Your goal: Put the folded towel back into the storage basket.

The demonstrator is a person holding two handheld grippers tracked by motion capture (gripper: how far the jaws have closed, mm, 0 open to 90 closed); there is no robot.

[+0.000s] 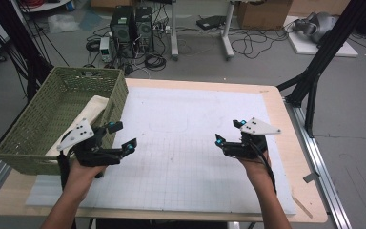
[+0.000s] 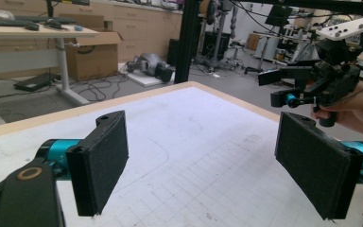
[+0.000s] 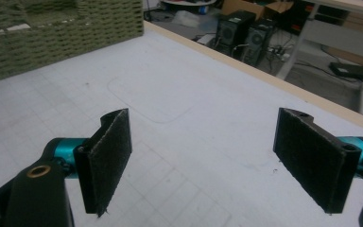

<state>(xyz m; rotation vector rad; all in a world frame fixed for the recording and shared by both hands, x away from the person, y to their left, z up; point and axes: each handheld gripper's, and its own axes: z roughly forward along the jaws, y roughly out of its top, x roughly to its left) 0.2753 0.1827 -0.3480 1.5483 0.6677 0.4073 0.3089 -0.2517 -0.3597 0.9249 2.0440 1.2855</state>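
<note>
The cloth [image 1: 88, 119] lies in the basket [image 1: 26, 143] at the table's left edge, a pale fold draped along the basket's right wall, its long axis running from the near end of that wall toward the far one. It sits just left of and beyond my left claw [image 1: 120, 136], so that hand is the nearer by far; my right claw [image 1: 228, 131] hovers well apart, toward the right edge.

Both claws are empty with jaws spread wide. In the left gripper view my pads [image 2: 99, 161] frame bare white mat [image 2: 194, 142] and my other hand's gripper across the table. In the right gripper view the pads [image 3: 106, 158] frame the same mat, with the basket's woven wall [image 3: 61, 33] at the far left.

I judge the coming move to be a reach with the left claw up over the basket's right wall and down onto the cloth. That wall stands between claw and cloth. Beyond the far edge are computer towers [image 1: 131, 26] and cables on the floor.
</note>
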